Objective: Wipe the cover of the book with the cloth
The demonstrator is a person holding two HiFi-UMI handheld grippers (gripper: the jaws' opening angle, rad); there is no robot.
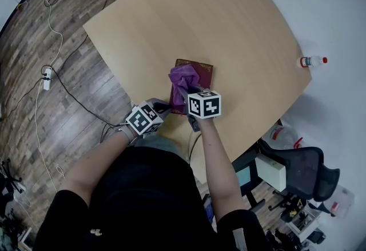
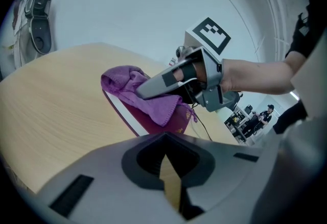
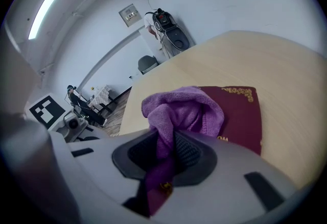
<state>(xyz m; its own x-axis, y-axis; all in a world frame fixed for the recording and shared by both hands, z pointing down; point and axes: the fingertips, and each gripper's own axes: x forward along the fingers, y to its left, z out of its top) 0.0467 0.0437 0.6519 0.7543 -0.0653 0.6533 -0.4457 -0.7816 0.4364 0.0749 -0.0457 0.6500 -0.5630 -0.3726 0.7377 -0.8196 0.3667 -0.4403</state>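
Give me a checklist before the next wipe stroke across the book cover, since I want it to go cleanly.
1. Cloth grip: right gripper has its fingers closed on the purple cloth: ok.
2. Cloth on cover: it lies bunched on the maroon book: ok.
3. Book closed and flat on the wooden table: ok.
4. Book steadied: left gripper is at the book's near corner, fingers together and empty; whether it touches the book: cannot tell.
5. Clear stroke path: the bottle is far off at the table edge: ok.
6. Uncovered cover left to wipe: ok.
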